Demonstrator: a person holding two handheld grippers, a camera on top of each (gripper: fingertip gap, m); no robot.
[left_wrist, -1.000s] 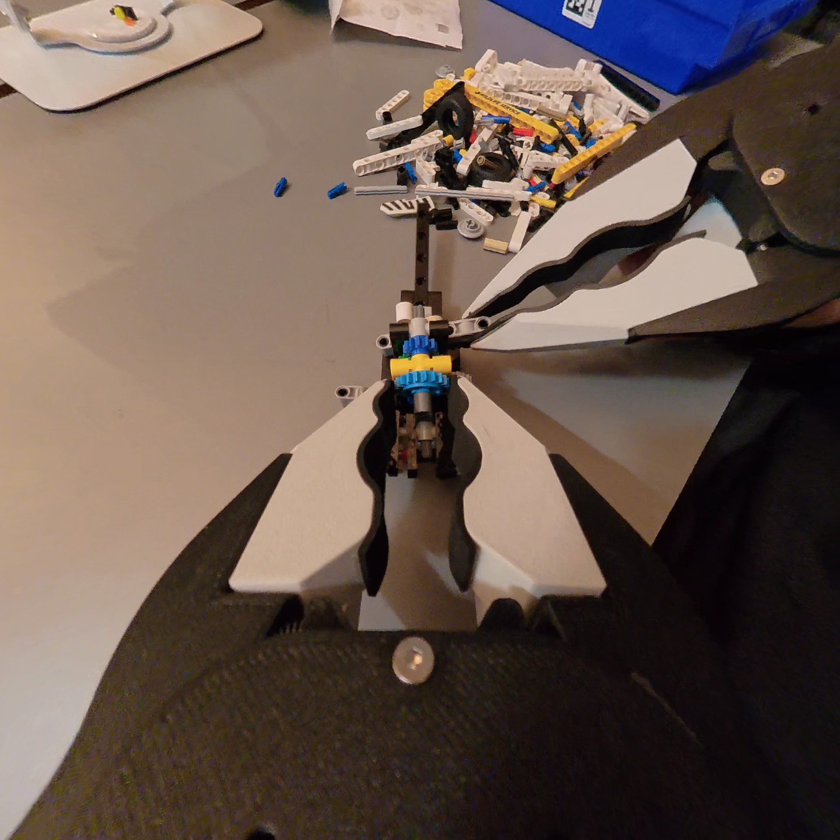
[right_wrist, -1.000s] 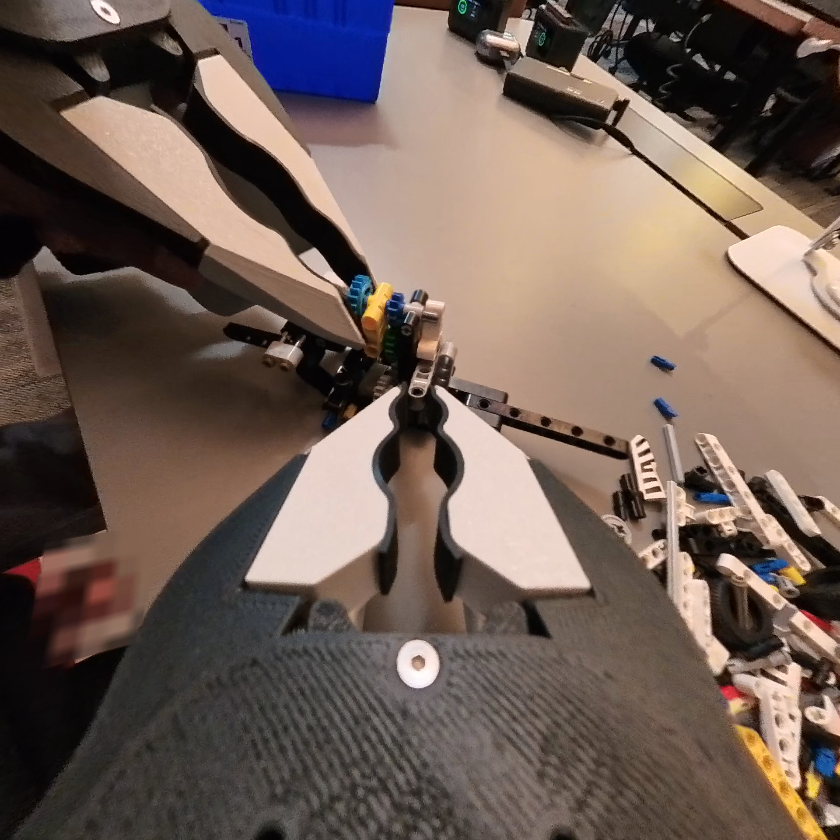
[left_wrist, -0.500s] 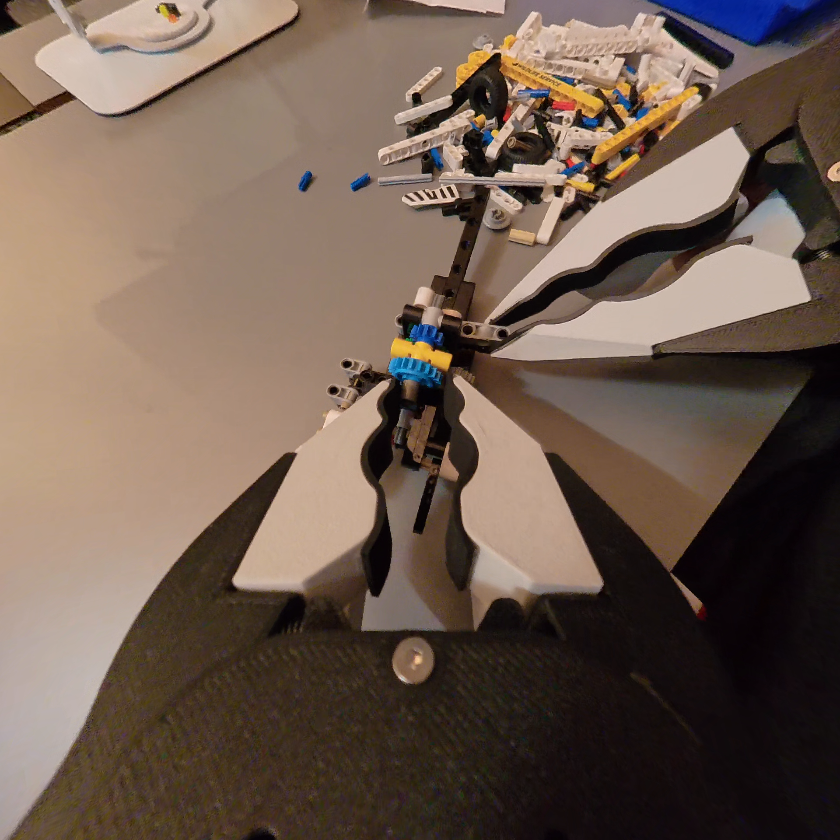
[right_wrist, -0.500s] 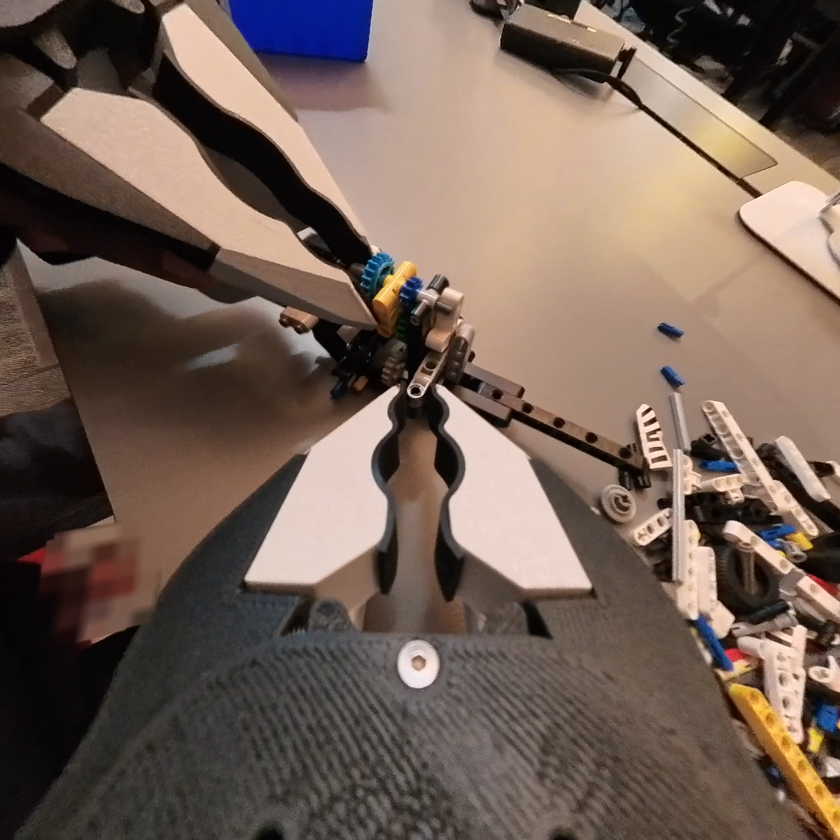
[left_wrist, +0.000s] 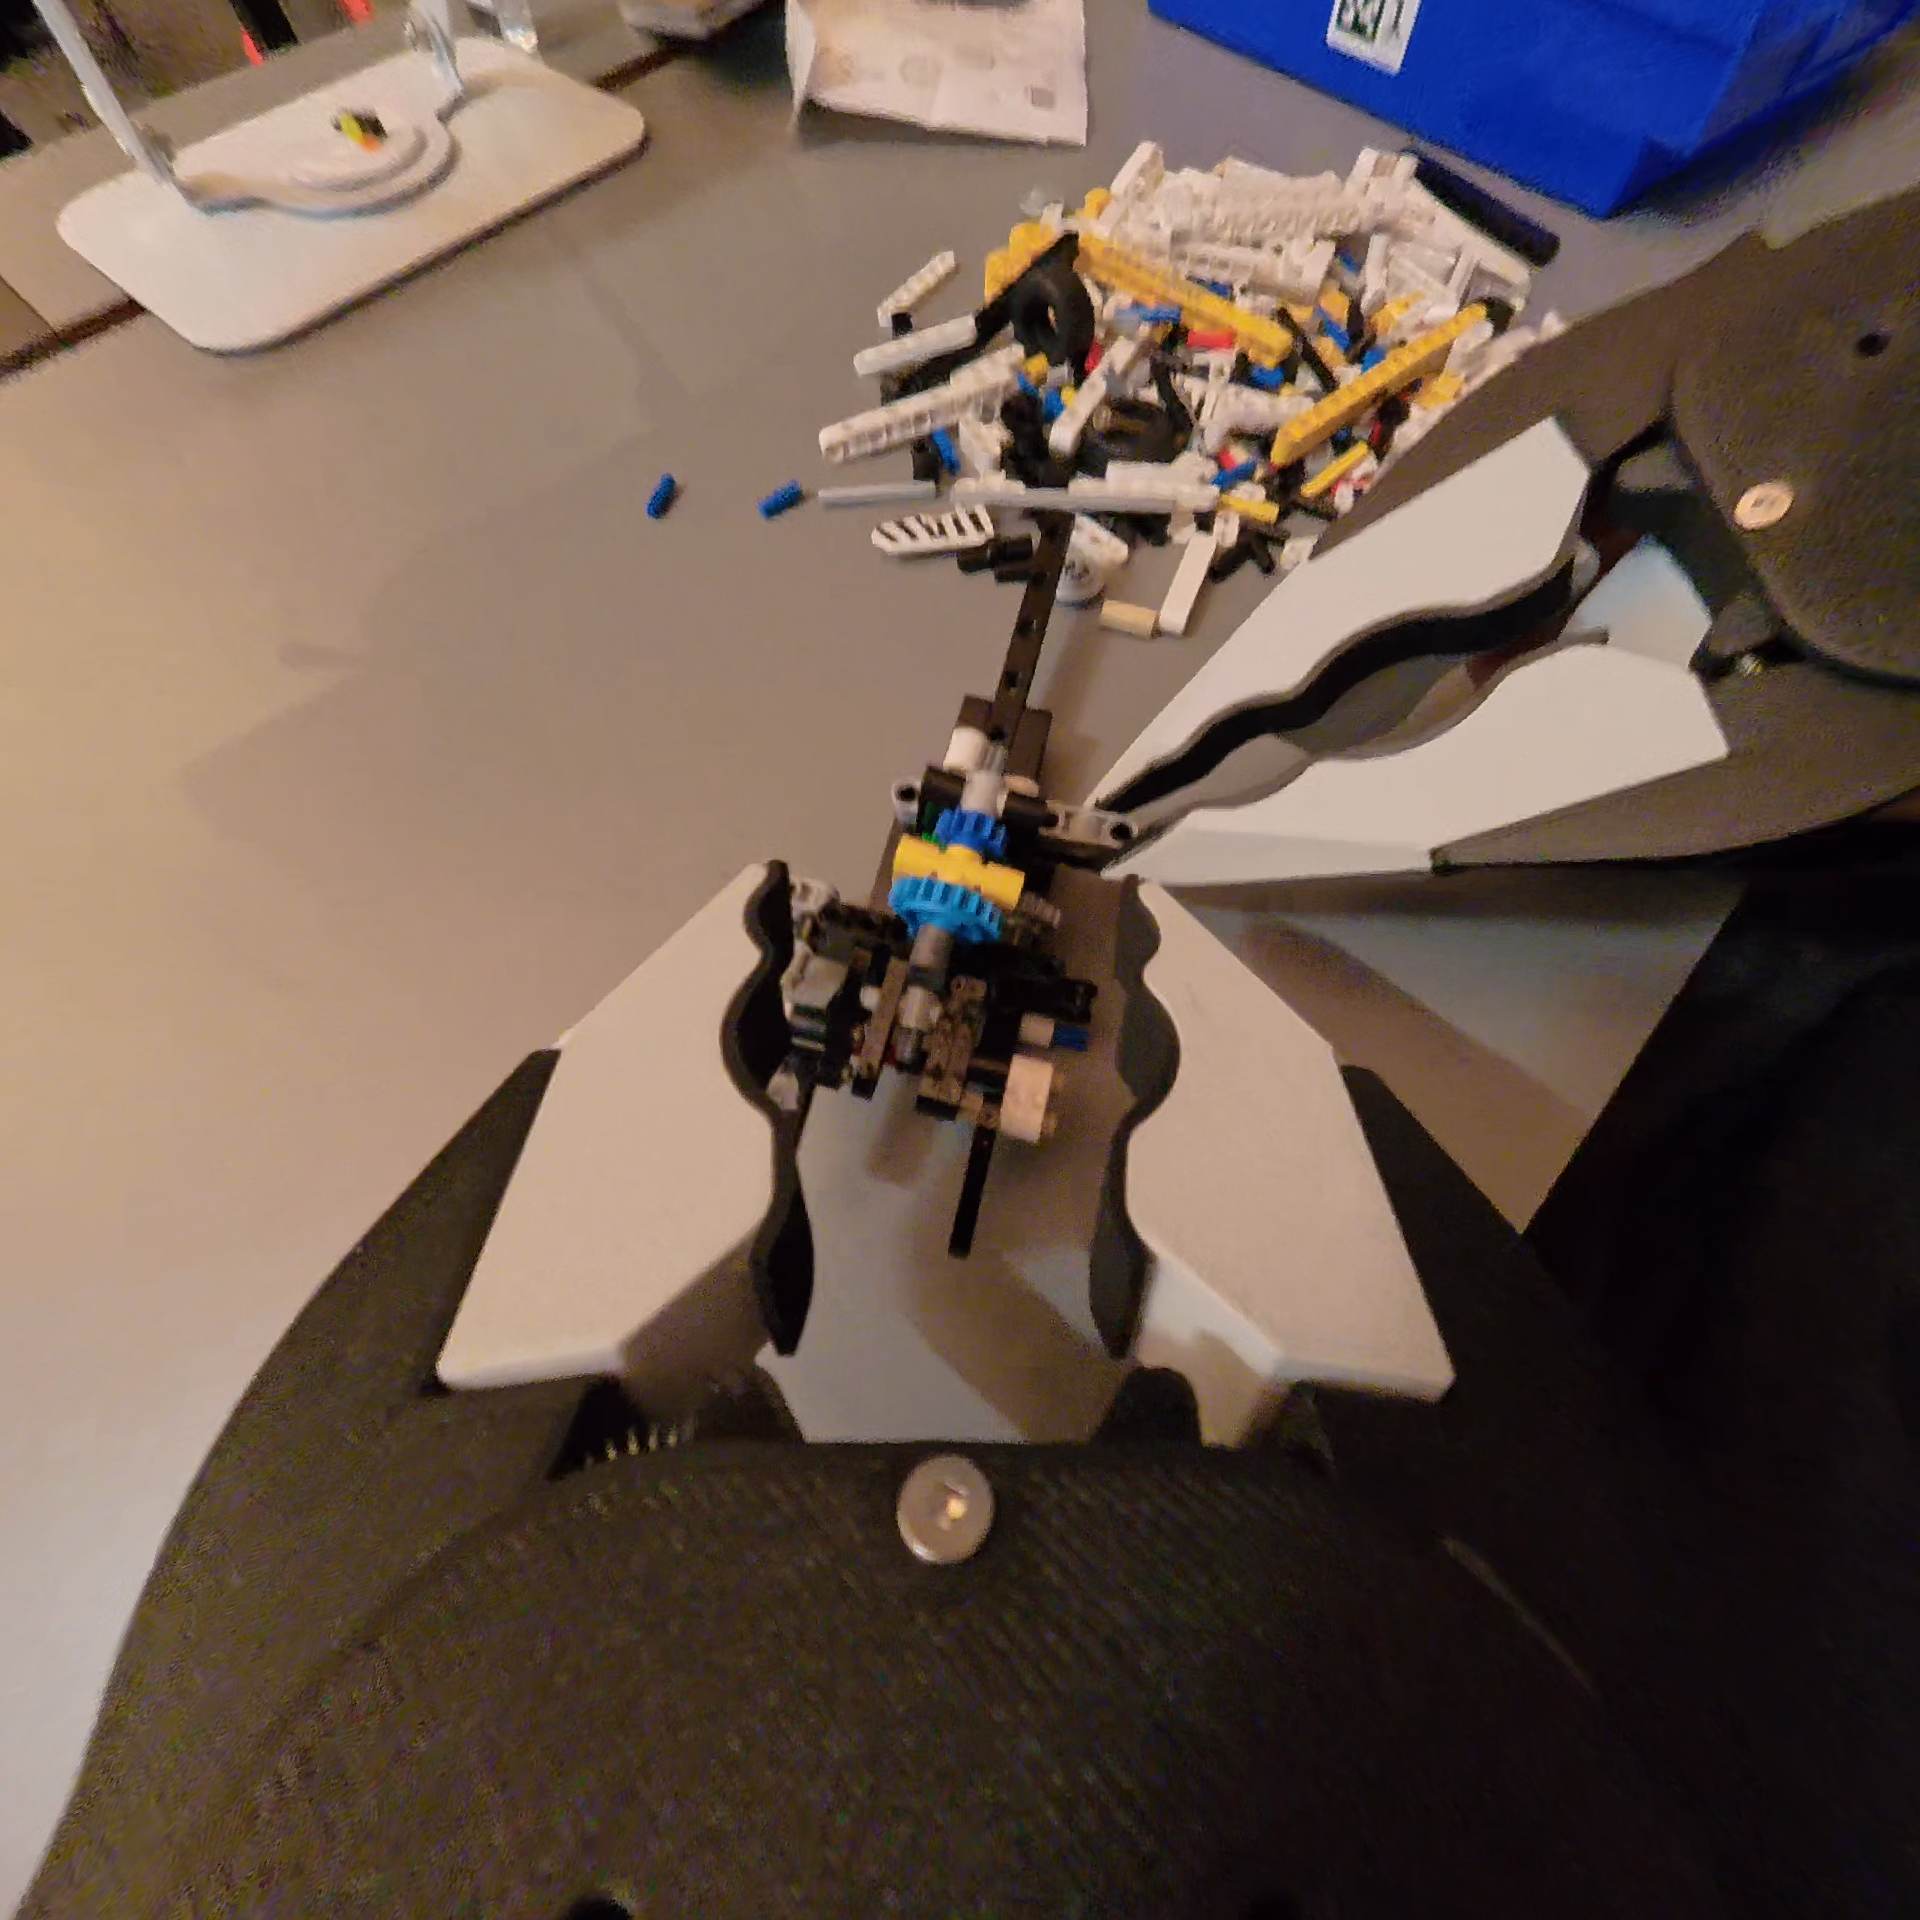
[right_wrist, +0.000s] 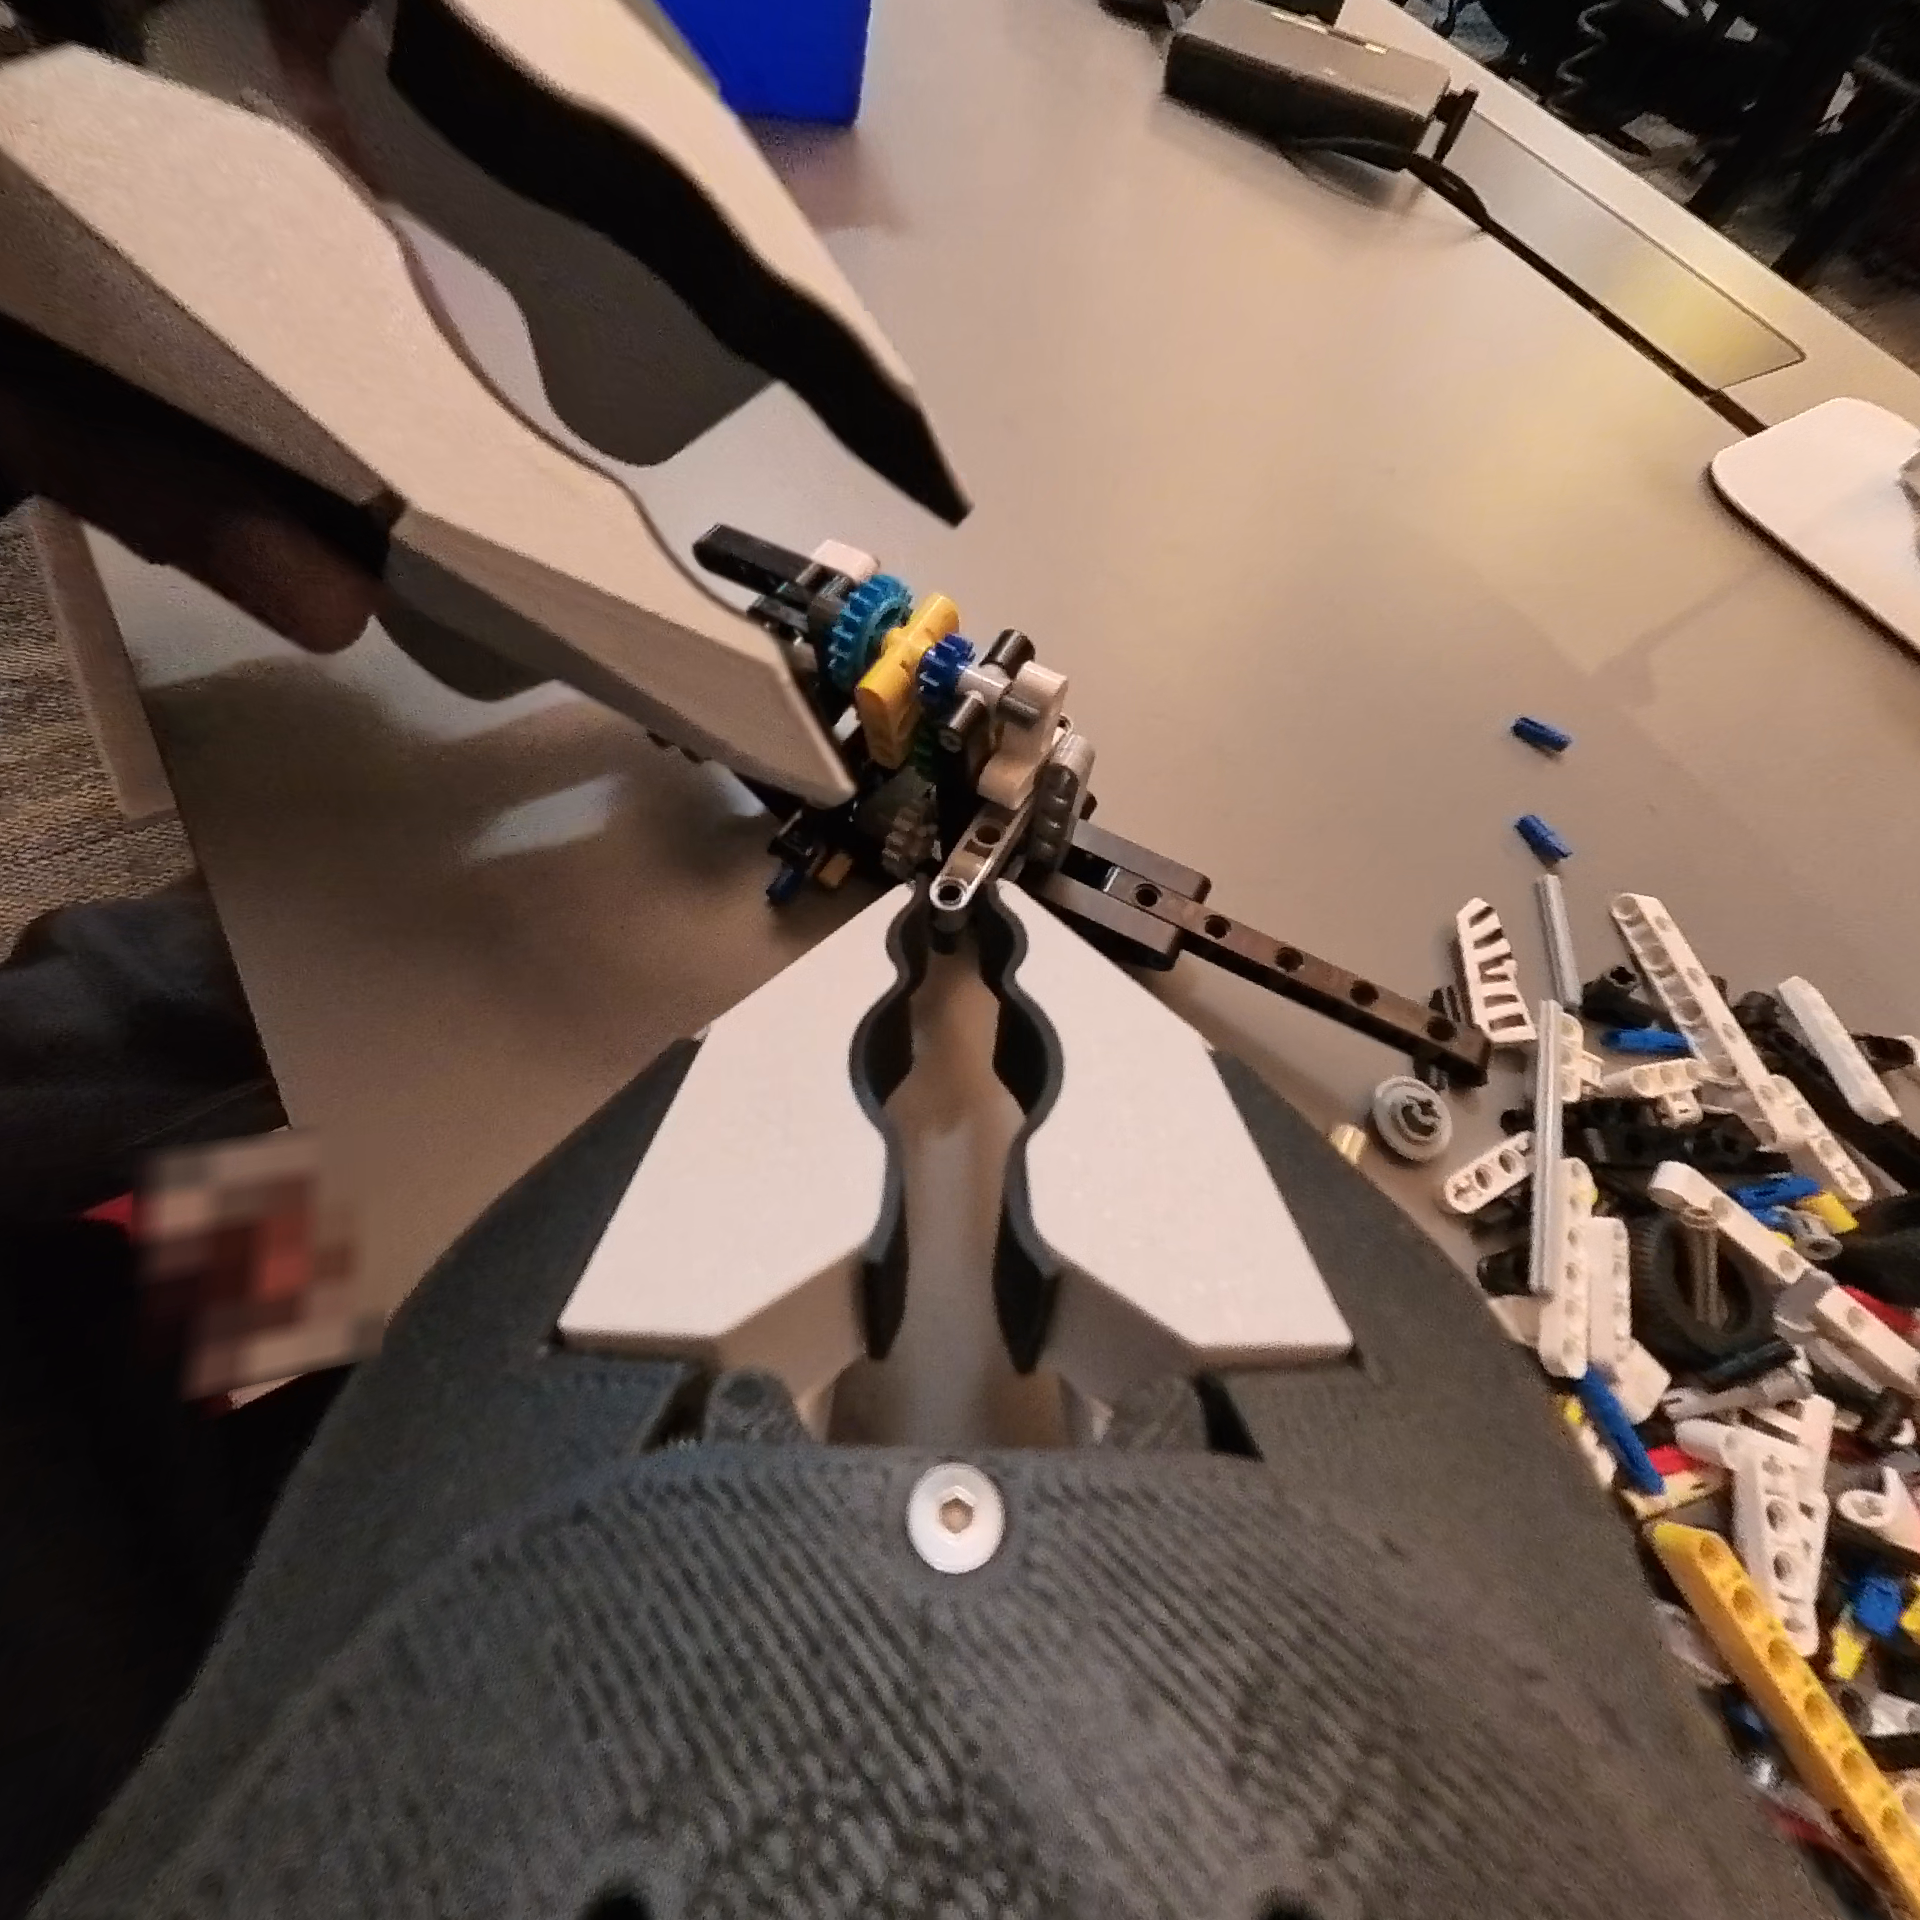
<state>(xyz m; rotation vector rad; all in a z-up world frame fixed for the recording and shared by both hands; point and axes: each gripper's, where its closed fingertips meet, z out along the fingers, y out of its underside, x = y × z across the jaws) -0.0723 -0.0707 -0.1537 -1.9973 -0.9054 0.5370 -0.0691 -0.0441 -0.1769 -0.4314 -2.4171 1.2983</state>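
Left claw (left_wrist: 940, 894): now spread wide around the near end of the toy-brick gear assembly (left_wrist: 951, 935). It was clamped narrow on that end half a second ago, so the assembly has been let go on this side. The right pad stands clear of the bricks; the left pad lies just beside a grey connector, and contact there cannot be confirmed. In the right wrist view the two left fingers (right_wrist: 665, 665) are seen well parted, one above the assembly and one beside it.

Right claw (right_wrist: 951, 899): held narrow on a light grey lift arm (right_wrist: 982, 842) that sticks out from the side of the assembly. The pinch is unchanged over the last second. In the left wrist view its tips (left_wrist: 1117, 821) meet at the same grey piece.

Assembly: found between the two claws, low over the grey desk (left_wrist: 312, 779). It carries a light blue gear, a yellow connector and a dark blue gear on one axle. A long black perforated beam (right_wrist: 1299, 961) runs from it toward the loose pile of bricks (left_wrist: 1174, 353), its far end reaching the pile's edge. Whether the underside rests on the desk cannot be told.

Judged: with the left release, the only confirmed grip is the right claw's pinch on the lift arm.

Surroundings: two small blue pins (left_wrist: 717, 497) lie apart on the desk; a blue bin (left_wrist: 1558, 94), a folded paper sheet (left_wrist: 935, 62) and a white stand base (left_wrist: 353, 197) are at the far edge.
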